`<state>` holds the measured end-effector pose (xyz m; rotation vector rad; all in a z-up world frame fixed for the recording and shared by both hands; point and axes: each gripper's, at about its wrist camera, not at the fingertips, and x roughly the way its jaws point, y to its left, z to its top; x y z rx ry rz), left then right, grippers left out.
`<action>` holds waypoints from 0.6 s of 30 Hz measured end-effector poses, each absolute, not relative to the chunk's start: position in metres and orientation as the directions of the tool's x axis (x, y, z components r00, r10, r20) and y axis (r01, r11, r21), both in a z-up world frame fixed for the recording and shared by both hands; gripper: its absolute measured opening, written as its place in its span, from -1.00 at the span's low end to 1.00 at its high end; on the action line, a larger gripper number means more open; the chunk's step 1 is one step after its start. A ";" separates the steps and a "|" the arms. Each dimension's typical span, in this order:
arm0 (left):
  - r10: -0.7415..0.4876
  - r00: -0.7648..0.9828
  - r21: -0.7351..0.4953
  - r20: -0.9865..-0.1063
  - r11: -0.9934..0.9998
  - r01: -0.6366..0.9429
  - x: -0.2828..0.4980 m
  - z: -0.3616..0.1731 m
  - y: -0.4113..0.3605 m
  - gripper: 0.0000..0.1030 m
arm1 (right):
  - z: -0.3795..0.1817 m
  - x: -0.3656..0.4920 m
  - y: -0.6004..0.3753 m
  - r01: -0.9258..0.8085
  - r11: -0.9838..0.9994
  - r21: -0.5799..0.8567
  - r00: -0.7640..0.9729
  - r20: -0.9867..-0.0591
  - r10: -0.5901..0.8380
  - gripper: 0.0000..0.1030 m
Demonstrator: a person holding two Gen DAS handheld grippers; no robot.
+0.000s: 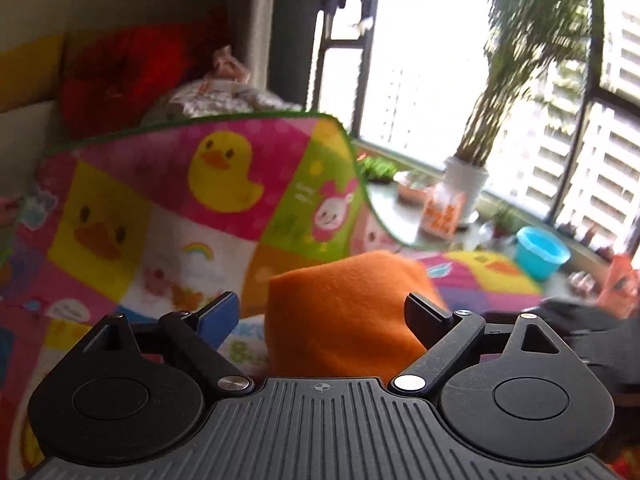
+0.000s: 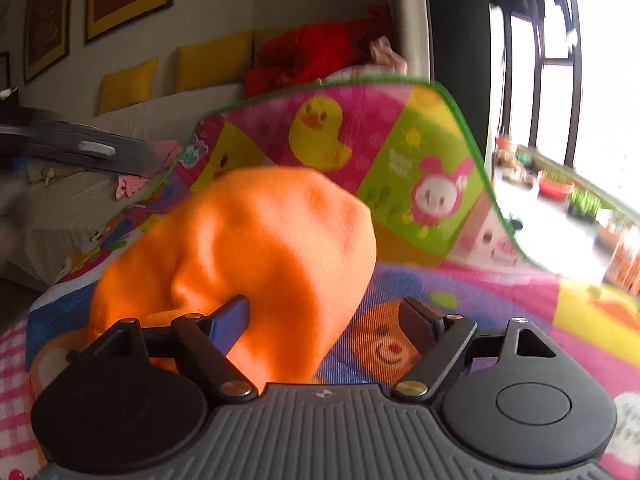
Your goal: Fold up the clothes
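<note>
Left wrist view showed my left tongs [image 1: 322, 312] spread wide, the orange garment [image 1: 344, 320] bunched between them, unpinched, on the cartoon quilt [image 1: 160, 208]. My right tongs [image 2: 326, 318] gaped too; the cloth lay left, brushing that finger.

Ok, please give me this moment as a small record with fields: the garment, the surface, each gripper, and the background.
garment: orange cloth, bunched in a raised lump
surface: colourful cartoon mat, far edge curled up
left gripper: open, cloth between the jaws, not pinched
right gripper: open, cloth at its left finger
background: potted plant and blue basin by the window
</note>
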<state>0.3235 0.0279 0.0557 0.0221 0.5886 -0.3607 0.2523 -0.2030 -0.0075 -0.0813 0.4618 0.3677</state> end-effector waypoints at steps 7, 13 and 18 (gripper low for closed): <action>-0.262 0.738 -0.101 -0.622 0.961 0.256 0.340 0.011 0.030 0.75 | -0.011 0.216 -0.157 -0.557 0.825 -0.093 0.758 -0.464 0.459 0.65; -0.290 0.739 -0.088 -0.608 0.950 0.300 0.336 0.023 0.025 0.76 | -0.031 0.234 -0.153 -0.503 0.845 -0.184 0.789 -0.497 0.361 0.61; -0.301 0.739 -0.107 -0.603 0.948 0.299 0.338 0.017 0.026 0.80 | -0.013 0.219 -0.172 -0.585 0.799 -0.141 0.733 -0.513 0.446 0.61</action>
